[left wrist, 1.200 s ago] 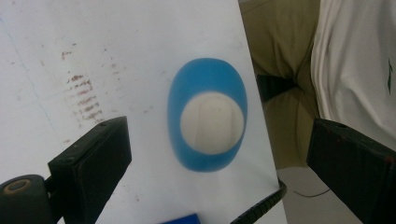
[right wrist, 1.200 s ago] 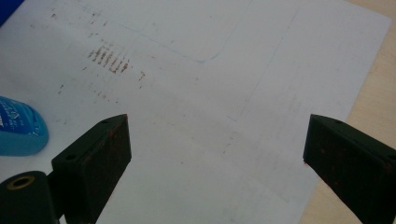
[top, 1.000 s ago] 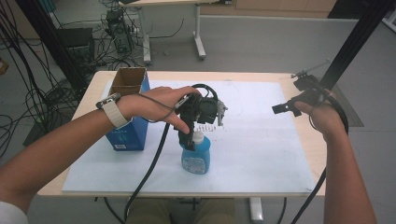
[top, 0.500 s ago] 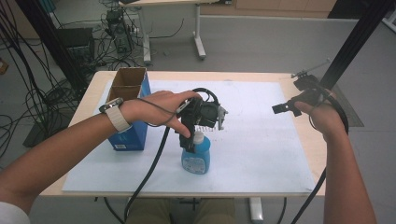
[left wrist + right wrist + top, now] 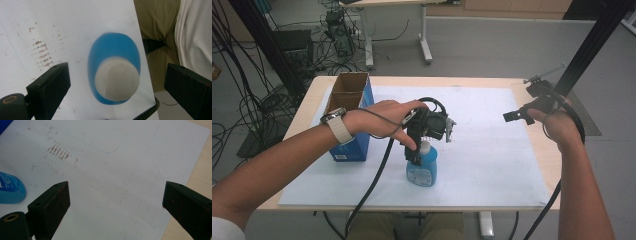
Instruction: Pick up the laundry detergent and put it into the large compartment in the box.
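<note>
A blue bottle [image 5: 422, 169] with a white cap [image 5: 425, 147] stands upright on the white sheet [image 5: 492, 150] near the table's front edge. My left gripper [image 5: 414, 156] hangs directly over it, pointing down. In the left gripper view the white cap [image 5: 117, 79] and blue shoulders [image 5: 113, 47] lie between the wide-open jaws, untouched. My right gripper [image 5: 518, 115] is held above the table's right side, open and holding nothing. In the right gripper view, part of the blue bottle [image 5: 10, 188] appears at the left edge.
An open blue cardboard box [image 5: 348, 116] stands at the table's left, beside my left forearm. Brown smudges [image 5: 59, 152] mark the white sheet. The bare table edge [image 5: 539, 146] runs along the right. Cables and another desk stand on the floor behind.
My left gripper has shifted slightly over the bottle. The right hand has stayed in place.
</note>
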Demonstrator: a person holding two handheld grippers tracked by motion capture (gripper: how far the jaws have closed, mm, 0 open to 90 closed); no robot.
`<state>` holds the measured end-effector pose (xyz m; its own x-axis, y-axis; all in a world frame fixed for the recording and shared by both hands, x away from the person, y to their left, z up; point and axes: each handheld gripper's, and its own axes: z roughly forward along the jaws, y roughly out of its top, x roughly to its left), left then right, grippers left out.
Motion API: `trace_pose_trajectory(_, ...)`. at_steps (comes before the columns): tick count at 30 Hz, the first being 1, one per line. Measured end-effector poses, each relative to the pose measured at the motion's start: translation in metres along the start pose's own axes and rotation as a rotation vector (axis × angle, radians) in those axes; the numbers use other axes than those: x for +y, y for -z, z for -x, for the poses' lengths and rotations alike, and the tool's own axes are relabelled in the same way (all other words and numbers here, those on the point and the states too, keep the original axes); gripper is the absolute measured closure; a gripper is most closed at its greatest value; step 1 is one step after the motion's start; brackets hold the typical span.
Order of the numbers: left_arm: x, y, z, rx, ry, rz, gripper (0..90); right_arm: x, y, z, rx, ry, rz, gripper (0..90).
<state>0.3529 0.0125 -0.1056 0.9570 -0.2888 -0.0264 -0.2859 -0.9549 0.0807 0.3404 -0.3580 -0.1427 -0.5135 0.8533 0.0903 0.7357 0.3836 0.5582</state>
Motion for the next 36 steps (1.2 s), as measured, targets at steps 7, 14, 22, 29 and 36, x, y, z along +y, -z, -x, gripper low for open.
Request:
trace_pose_trajectory(7,-0.0011,0.0000,-0.0003,-0.002,0.000,0.007,7.3,0.0001,0.0000,0.0008,0.001,-0.003,0.000,7.6)
trace_pose_trajectory(14,-0.0011,-0.0006,-0.0003,-0.001,-0.003,0.014,7.3,-0.0002,0.0001,0.0007,0.001,-0.003,0.001,7.6)
trace_pose_trajectory(22,-0.0024,0.0003,-0.0019,-0.006,0.003,0.016,7.4,-0.0002,0.0007,0.0007,0.000,-0.004,0.004,7.6)
trace_pose_trajectory(29,-0.0051,0.0011,-0.0029,-0.007,0.009,0.024,7.4,-0.0004,0.0010,0.0010,0.000,-0.005,0.004,7.6)
trace_pose_trajectory(36,-0.0057,0.0013,-0.0024,-0.006,0.010,0.027,7.4,-0.0001,0.0016,0.0003,-0.002,-0.004,0.005,7.5)
